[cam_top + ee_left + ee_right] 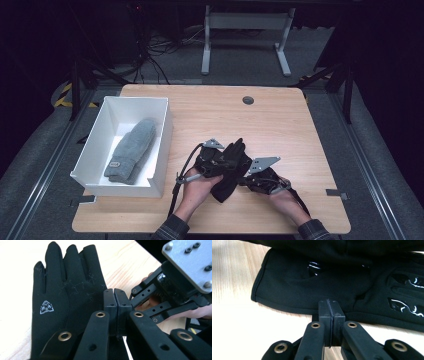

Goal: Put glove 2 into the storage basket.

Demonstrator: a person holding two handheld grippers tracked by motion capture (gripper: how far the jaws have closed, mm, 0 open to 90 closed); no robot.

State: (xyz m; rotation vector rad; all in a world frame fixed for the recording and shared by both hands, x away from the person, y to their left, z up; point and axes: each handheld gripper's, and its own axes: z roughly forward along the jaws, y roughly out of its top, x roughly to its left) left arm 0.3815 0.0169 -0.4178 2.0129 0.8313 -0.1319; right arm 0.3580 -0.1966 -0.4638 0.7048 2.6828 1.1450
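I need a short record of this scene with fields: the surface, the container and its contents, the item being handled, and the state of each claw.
surface: wooden table
container: white box at the table's left side
contents: grey mittens lying inside the box
item handled: black glove, flat on the table between the hands
left claw: jaws shut, at the glove's edge; whether fabric is pinched is unclear
right claw: jaws shut, at the glove's edge; grip unclear

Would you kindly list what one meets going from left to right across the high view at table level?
White box holding grey mittens → left claw → black glove → right claw.
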